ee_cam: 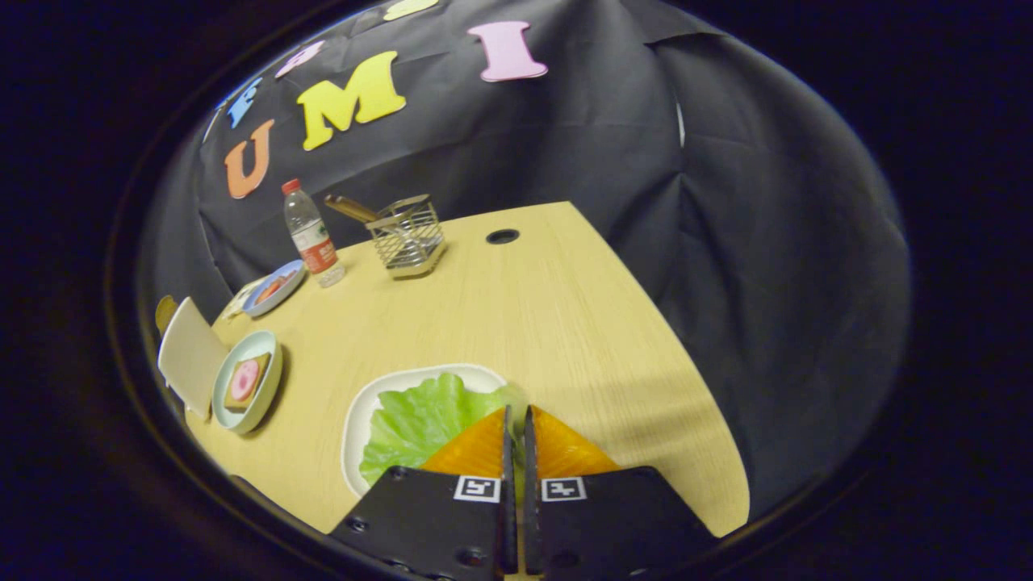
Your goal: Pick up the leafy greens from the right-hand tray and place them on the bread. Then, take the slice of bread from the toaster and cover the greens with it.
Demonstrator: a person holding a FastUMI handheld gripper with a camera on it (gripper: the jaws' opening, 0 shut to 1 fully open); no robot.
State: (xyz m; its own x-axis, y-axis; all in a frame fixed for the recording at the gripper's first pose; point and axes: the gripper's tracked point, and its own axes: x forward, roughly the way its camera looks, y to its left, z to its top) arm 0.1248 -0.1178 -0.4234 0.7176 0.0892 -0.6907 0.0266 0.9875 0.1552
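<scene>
Step 1, grasp: tool (516,420) w/ fingers nearly closed, a narrow gap left, over leafy greens (420,420) on tray (359,420); next move likely lift & carry to bread (246,379) far left.

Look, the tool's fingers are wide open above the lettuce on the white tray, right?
Not quite. The tool has its fingers nearly closed, with just a thin slit between them, and lettuce shows in that slit. The rest holds: it is at the lettuce on the white tray, as the gripper view shows.
</scene>
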